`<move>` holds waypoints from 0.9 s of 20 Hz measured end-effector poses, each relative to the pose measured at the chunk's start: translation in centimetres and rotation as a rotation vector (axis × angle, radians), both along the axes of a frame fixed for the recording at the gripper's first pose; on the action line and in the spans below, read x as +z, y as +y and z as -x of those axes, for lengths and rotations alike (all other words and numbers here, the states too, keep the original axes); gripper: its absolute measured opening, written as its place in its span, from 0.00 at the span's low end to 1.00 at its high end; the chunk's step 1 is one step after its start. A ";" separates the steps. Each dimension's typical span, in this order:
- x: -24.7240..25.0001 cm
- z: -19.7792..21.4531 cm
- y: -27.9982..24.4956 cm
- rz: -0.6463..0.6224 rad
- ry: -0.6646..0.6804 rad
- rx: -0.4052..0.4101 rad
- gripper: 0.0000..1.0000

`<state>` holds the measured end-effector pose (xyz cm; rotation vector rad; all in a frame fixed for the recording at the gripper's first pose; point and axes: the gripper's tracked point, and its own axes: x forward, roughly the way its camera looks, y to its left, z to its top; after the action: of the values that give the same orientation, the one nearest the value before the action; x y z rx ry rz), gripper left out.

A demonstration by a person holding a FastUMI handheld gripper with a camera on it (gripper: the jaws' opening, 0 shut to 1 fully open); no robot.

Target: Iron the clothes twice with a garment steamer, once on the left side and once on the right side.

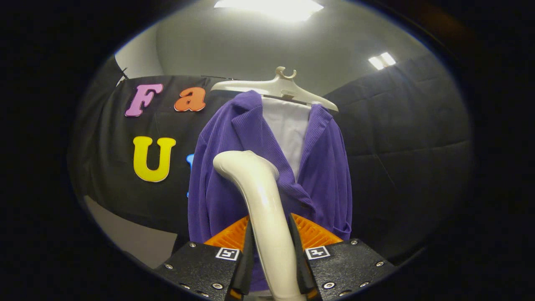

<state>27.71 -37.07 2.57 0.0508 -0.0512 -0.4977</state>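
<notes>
We see our tool (271, 267) clenched on the white garment steamer (261, 209), its head near the purple jacket (326, 167) on the hanger (280, 88).

The camera rides on the gripper (271, 267) and looks forward along its two fingers, tilted upward toward the ceiling lights (269, 7). It sits close behind the steamer handle (261, 209) clamped between the fingers. Just beyond hangs the purple garment (326, 175) on its hanger (276, 88), with the booth wall (409, 138) behind.
</notes>
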 end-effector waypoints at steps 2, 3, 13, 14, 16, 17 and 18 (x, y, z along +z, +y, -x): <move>-2.0 0.6 0.4 -0.009 0.034 -0.007 0.42; -3.0 0.8 0.6 -0.018 0.050 -0.011 0.43; -13.1 2.8 2.7 -0.049 0.219 -0.016 0.43; -14.1 3.0 2.8 -0.054 0.233 -0.016 0.43; -15.7 3.6 3.0 -0.070 0.261 -0.015 0.43; -16.5 3.9 3.1 -0.082 0.273 -0.012 0.43; -17.3 4.2 3.1 -0.092 0.283 -0.008 0.43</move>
<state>23.53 -33.94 -14.69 0.0701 0.2491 -0.5111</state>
